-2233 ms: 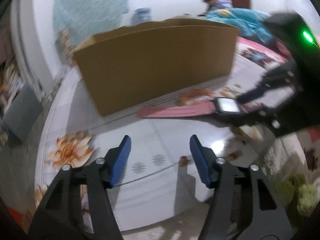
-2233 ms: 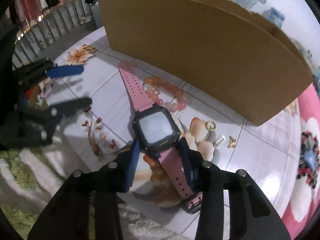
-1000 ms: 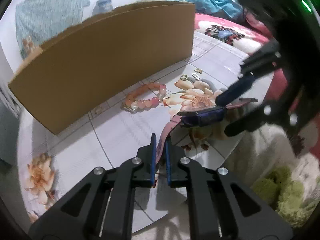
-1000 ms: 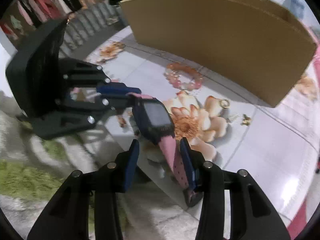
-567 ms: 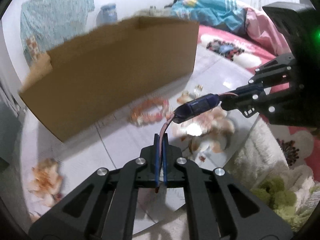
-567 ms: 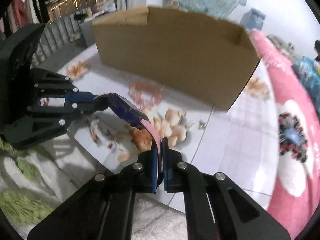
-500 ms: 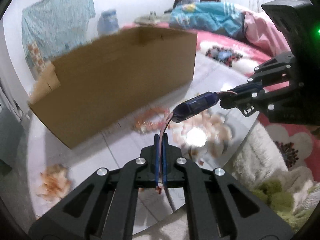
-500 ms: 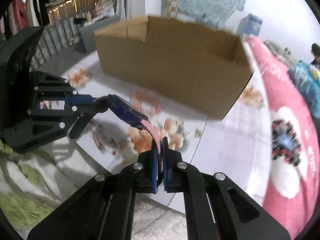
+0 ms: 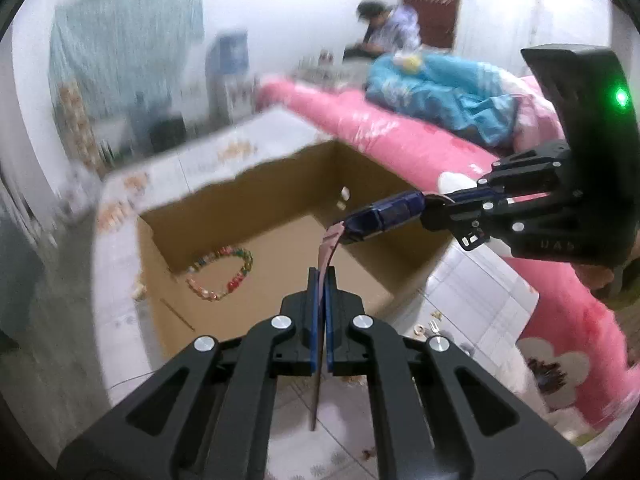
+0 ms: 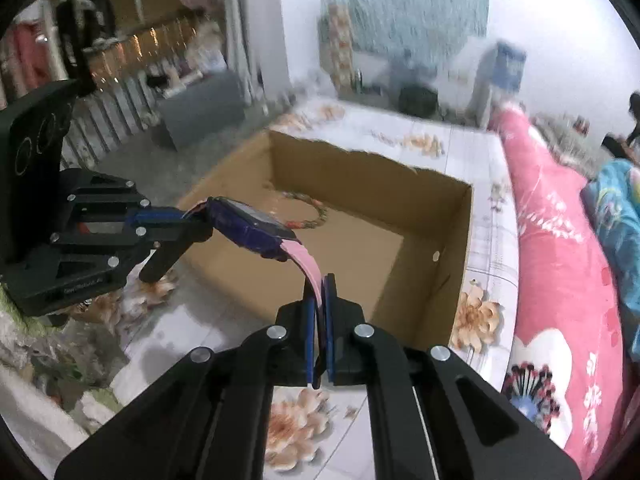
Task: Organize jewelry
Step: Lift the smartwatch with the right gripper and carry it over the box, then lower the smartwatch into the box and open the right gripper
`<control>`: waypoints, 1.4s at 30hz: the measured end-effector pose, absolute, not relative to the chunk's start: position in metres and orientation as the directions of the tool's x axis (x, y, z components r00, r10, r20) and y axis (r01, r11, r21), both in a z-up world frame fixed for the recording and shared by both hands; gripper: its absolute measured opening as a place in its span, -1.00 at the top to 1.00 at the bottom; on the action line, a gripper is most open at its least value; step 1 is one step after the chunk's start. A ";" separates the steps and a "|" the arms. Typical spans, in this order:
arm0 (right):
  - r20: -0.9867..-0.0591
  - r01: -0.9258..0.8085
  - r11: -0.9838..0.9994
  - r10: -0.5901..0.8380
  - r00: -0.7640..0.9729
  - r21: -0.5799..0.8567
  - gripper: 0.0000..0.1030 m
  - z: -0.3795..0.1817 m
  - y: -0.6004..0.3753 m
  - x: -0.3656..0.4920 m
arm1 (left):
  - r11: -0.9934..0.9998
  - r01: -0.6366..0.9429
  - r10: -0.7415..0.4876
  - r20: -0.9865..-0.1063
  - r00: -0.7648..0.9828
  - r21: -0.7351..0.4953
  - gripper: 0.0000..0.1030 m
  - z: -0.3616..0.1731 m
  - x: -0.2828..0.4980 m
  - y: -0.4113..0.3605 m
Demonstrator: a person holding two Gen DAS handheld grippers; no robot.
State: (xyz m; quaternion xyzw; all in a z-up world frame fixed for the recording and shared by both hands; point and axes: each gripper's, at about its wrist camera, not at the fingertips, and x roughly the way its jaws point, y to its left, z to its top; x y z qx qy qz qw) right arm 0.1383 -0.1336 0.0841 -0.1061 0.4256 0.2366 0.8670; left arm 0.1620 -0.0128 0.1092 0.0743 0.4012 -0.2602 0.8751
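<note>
You hold the watch (image 10: 256, 227) over the box (image 10: 448, 272), each hand-held gripper, left (image 9: 321, 276) and right (image 10: 319, 280), squeezing one strap end.

Both views are fisheye, with straight lines bowed and black corners at the rim. Indoor light is soft and even, brightest on the white wall (image 9: 304, 20). Motion blur smears the background and the cardboard box (image 10: 424, 216) edges, while the near black fingers (image 9: 312, 312) stay sharp. A green lamp (image 9: 621, 98) glares.
</note>
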 end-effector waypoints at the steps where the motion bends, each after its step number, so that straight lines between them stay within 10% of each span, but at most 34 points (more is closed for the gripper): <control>1: -0.809 -0.489 0.872 0.305 0.502 0.025 0.91 0.081 -0.132 0.155 | 0.856 0.506 -0.397 -0.765 0.508 -0.108 0.96 0.105 0.178 -0.011; 18: -0.962 -0.409 0.902 -0.020 0.274 -0.135 0.73 -0.002 -0.103 0.319 | 0.911 0.303 -0.307 -0.951 0.044 -0.280 0.86 -0.020 0.347 -0.037; 22: -0.939 -0.382 0.912 -0.014 0.344 -0.153 0.23 0.014 -0.106 0.330 | 0.911 0.281 -0.323 -0.946 0.036 -0.300 0.61 -0.028 0.352 -0.035; 33: -0.907 -0.343 0.935 0.069 0.415 -0.085 0.20 0.032 -0.123 0.339 | 0.907 0.246 -0.365 -0.930 0.054 -0.342 0.58 -0.022 0.351 -0.019; 42: -0.841 -0.339 0.938 0.238 0.485 0.069 0.19 0.070 -0.148 0.293 | 0.880 0.368 -0.429 -0.834 0.346 -0.300 -0.14 0.079 0.292 0.014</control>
